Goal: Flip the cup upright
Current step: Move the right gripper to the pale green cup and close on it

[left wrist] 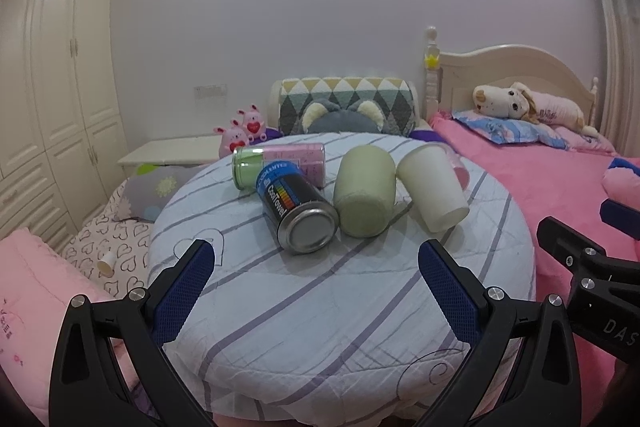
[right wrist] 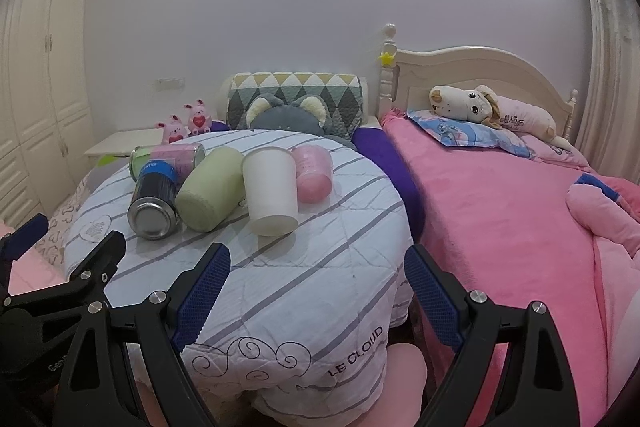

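White cup [right wrist: 270, 191] lies on its side on the striped surface [right wrist: 320, 267], base toward the cameras, touching the green cup [right wrist: 210, 189] on its left and the pink cup [right wrist: 314, 173] on its right. A black can [right wrist: 154, 205] lies beside the green cup. Left gripper [left wrist: 316, 283] and right gripper [right wrist: 316, 291] hover near, jaws apart, empty.

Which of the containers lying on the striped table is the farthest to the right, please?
The pink cup, lying on its side just behind and right of the white cup; the green cup and black can lie farther left.
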Demonstrator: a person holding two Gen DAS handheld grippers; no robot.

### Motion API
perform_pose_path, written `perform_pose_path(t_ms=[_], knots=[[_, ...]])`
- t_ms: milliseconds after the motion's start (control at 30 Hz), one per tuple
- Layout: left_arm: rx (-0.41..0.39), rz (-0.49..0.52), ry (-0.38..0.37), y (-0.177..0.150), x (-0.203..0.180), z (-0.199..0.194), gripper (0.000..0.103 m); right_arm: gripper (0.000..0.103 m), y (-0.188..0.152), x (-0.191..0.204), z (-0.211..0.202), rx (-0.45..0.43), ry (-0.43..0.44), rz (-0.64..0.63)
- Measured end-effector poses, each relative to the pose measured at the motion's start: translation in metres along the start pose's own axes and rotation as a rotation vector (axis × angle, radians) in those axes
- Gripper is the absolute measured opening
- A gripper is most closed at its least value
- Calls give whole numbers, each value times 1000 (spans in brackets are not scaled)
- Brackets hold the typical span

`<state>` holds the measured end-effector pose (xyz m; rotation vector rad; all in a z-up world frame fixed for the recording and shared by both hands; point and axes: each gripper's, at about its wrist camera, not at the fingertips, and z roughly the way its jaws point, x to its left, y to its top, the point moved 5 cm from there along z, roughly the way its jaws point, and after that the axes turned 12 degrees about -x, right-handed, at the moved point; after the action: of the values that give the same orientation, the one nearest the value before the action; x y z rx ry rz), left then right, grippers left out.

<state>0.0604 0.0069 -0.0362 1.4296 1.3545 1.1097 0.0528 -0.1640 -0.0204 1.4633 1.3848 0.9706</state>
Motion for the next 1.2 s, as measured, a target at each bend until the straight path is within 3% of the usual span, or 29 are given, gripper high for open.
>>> perform_pose_path(t_ms=[167,533,800,1200], knots=[[48,-19,-13,-10,9,14,103,90,-6,3,16,65,66,71],[136,-53,18,-8,51,62,103,90,2,37,61,156,131,79],[180,5,25,-2,73,98,103,90,20,76,94,190,222,113],[218,1,-12,10,106,150,103,90,21,96,156,316,214,212]])
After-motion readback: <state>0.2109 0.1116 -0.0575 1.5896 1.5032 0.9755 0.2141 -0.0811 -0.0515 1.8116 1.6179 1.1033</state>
